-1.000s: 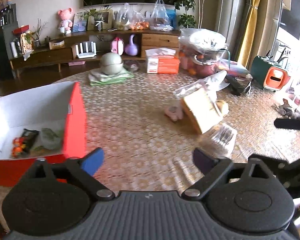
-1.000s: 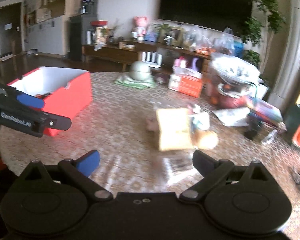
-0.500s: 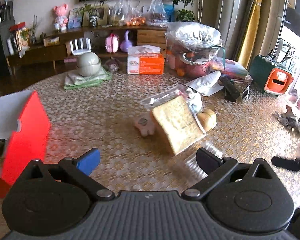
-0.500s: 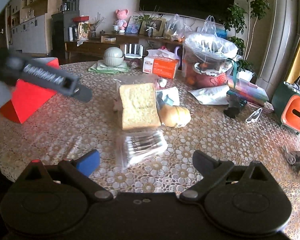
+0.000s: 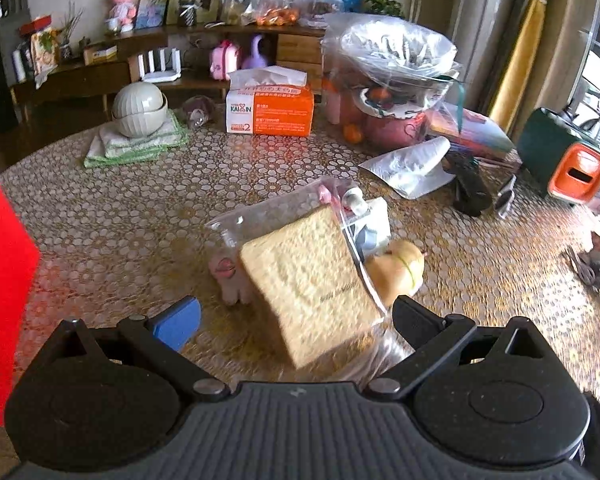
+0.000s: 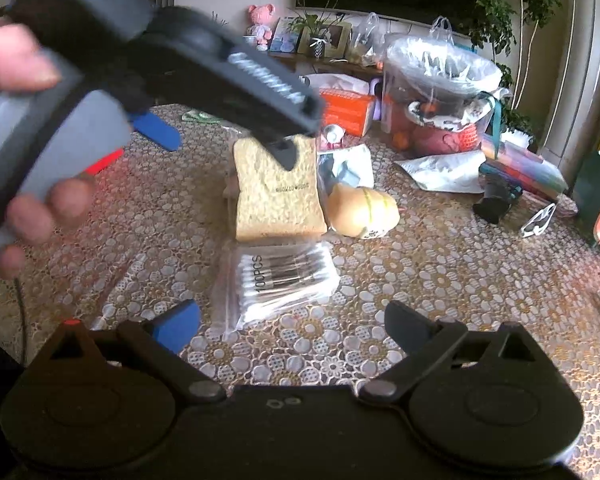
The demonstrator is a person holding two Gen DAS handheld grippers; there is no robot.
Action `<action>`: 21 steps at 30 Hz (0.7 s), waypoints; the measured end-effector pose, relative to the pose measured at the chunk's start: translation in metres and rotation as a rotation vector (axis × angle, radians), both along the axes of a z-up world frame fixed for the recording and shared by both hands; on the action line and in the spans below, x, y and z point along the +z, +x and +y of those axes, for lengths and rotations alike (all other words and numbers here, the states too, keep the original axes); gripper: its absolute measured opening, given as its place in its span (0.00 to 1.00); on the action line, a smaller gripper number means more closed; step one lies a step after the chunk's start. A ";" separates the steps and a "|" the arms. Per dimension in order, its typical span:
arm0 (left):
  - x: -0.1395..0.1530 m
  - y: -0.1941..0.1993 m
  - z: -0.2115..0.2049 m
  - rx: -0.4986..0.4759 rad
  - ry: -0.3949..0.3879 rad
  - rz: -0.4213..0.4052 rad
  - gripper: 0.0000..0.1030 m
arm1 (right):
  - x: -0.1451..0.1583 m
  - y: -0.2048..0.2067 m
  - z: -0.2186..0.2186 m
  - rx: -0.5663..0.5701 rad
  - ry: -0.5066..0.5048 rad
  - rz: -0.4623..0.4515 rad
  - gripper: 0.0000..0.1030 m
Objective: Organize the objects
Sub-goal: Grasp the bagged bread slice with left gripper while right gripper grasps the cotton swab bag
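Observation:
A slice of bread in a clear bag (image 5: 312, 280) lies mid-table, with a round bun (image 5: 396, 268) to its right and a small pink toy (image 5: 230, 276) to its left. My left gripper (image 5: 296, 322) is open just above the bread's near edge. In the right wrist view, a flat pack of cotton swabs (image 6: 280, 280) lies in front of the bread (image 6: 278, 196) and bun (image 6: 362, 210). My right gripper (image 6: 294, 328) is open just short of the pack. The left gripper (image 6: 230, 151), held by a hand (image 6: 28, 64), hovers open over the bread's far end.
A red box (image 5: 4, 280) stands at the left edge. Farther back are a tissue box (image 5: 270, 108), stacked bowls on cloths (image 5: 140, 108), a bagged basket of fruit (image 5: 392, 68), a white pouch (image 5: 408, 164) and a black object (image 5: 470, 188). The lace tablecloth (image 6: 440, 280) is bare at right.
My left gripper has swung right from the red box and closed in on the bread. The right gripper has come nearer to the swab pack. Both stayed open.

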State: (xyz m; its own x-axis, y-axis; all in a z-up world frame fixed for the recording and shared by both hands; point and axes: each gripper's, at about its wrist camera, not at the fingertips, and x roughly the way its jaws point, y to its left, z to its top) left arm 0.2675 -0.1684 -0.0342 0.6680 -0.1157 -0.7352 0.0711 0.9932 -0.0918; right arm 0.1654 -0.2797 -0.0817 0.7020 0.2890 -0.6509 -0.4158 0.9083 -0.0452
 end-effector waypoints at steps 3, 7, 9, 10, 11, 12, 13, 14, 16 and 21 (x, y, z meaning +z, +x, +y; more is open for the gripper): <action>-0.004 0.013 -0.010 0.025 0.014 0.003 1.00 | -0.005 0.004 0.000 0.009 0.004 0.005 0.96; -0.012 0.030 -0.021 0.036 0.021 0.022 1.00 | -0.010 0.011 0.002 0.029 0.000 0.009 0.96; -0.016 0.036 -0.024 0.048 0.022 0.029 1.00 | -0.013 0.015 0.003 0.038 -0.004 0.015 0.96; -0.018 0.039 -0.025 0.050 0.020 0.033 1.00 | -0.014 0.017 0.003 0.043 -0.006 0.019 0.95; -0.020 0.042 -0.026 0.052 0.020 0.038 1.00 | -0.015 0.018 0.004 0.049 -0.007 0.021 0.95; -0.022 0.045 -0.026 0.057 0.023 0.042 1.00 | -0.016 0.020 0.005 0.057 -0.009 0.022 0.95; -0.025 0.047 -0.027 0.064 0.027 0.046 1.00 | -0.017 0.022 0.006 0.062 -0.011 0.023 0.95; -0.027 0.050 -0.026 0.071 0.028 0.049 1.00 | -0.017 0.023 0.007 0.066 -0.013 0.023 0.95; -0.032 0.055 -0.025 0.092 0.029 0.054 1.00 | -0.019 0.027 0.009 0.073 -0.015 0.024 0.95; -0.041 0.064 -0.019 0.114 0.028 0.073 1.00 | -0.022 0.035 0.012 0.088 -0.021 0.025 0.94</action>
